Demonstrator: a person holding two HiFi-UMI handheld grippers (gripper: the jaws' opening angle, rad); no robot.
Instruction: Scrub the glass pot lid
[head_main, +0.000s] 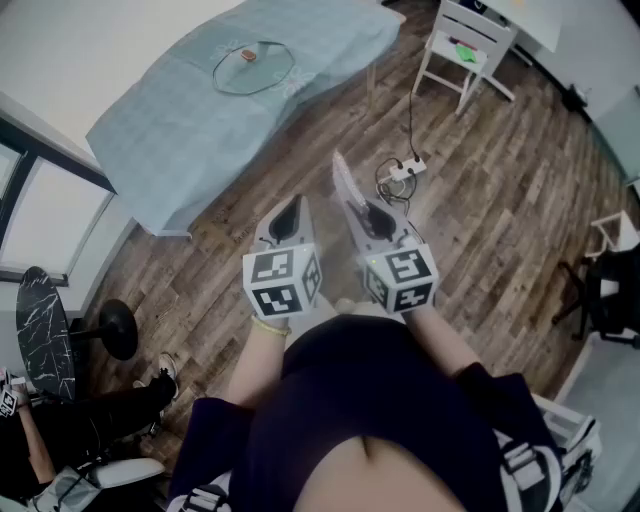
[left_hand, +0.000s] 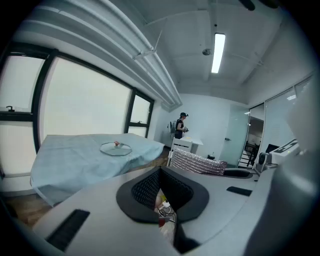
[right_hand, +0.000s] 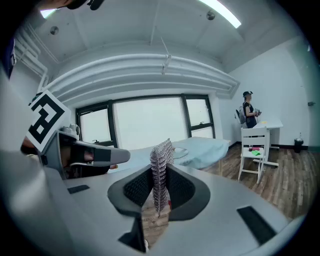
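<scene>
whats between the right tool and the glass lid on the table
Only bare wood floor, then the blue cloth around the glass lid; the head view shows it. The right tool grips a chainmail scrubber.

The glass pot lid (head_main: 253, 68) lies flat on the blue-clothed table (head_main: 150, 130), well apart from both grippers. Over the wooden floor (head_main: 500, 200), the left gripper (head_main: 290, 208) is closed on nothing, while the right gripper (head_main: 368, 214) pinches a chainmail scrubber (head_main: 345, 185). A white chair (head_main: 465, 45) stands beyond.

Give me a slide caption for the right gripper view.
Right hand-held gripper clamps a chainmail scrubber; glass pot lid lies on the blue-covered table.
</scene>
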